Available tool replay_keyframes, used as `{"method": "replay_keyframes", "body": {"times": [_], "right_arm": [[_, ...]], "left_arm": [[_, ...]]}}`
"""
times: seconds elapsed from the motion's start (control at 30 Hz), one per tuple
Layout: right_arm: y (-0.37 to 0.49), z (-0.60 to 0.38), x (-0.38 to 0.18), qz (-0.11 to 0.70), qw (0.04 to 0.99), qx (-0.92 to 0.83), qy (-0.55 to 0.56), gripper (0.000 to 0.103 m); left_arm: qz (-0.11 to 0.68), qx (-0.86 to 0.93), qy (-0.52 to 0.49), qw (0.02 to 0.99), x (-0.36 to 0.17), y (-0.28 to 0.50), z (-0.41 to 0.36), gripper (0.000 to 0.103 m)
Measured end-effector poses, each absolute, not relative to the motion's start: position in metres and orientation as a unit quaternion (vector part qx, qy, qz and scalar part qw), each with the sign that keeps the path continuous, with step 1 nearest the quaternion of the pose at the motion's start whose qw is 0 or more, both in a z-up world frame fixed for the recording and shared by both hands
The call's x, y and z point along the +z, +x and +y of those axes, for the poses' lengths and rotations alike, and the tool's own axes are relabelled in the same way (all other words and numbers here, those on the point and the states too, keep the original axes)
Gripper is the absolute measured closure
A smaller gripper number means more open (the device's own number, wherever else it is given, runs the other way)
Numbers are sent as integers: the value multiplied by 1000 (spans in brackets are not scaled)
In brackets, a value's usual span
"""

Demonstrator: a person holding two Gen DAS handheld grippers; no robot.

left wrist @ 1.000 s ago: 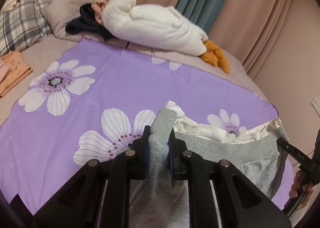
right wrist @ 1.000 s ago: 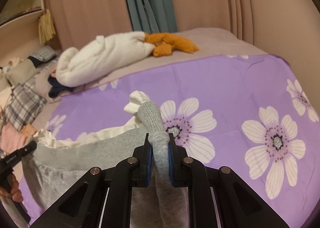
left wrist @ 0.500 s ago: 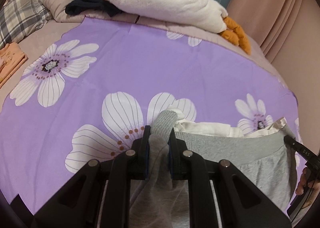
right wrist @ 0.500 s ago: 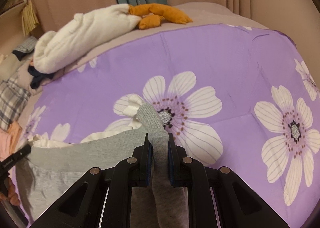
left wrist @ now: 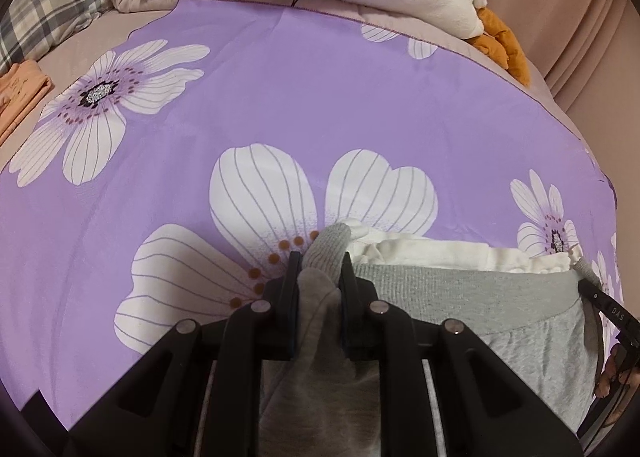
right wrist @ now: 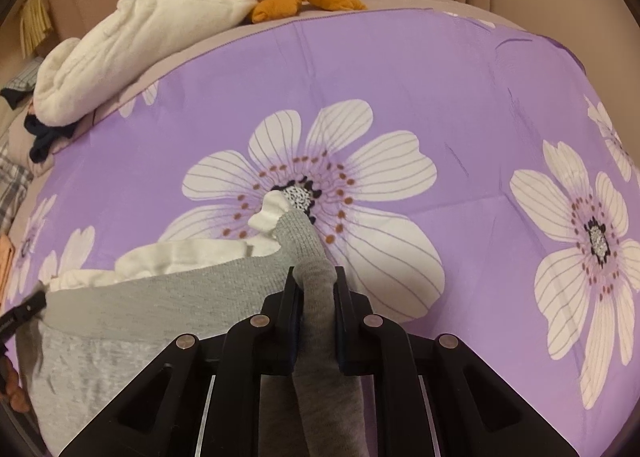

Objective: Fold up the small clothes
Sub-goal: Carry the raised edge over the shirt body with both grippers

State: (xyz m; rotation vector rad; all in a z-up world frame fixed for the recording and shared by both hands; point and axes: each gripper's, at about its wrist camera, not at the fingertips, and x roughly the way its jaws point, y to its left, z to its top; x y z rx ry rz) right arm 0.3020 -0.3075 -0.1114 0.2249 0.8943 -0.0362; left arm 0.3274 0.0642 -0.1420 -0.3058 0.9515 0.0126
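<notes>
Both grippers' fingers clamp the grey garment, its waistband seemingly stretched sideways between them.

Small grey garment with ribbed waistband, white lining showing along top edge; stretched flat between two pinched corners, low over purple floral sheet.

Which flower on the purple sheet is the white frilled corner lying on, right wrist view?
The big middle flower: the white frilled corner covers its dark centre's left edge. The flower at right lies uncovered.
</notes>
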Motion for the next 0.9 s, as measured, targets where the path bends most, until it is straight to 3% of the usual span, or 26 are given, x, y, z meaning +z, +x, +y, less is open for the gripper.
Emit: {"method": "replay_keyframes", "body": {"times": [0.9], "right_arm": [[310,-307,-133,459,881,-37,107,91]], "left_arm": [[469,31,-118,875,-156,334,62,78]]}}
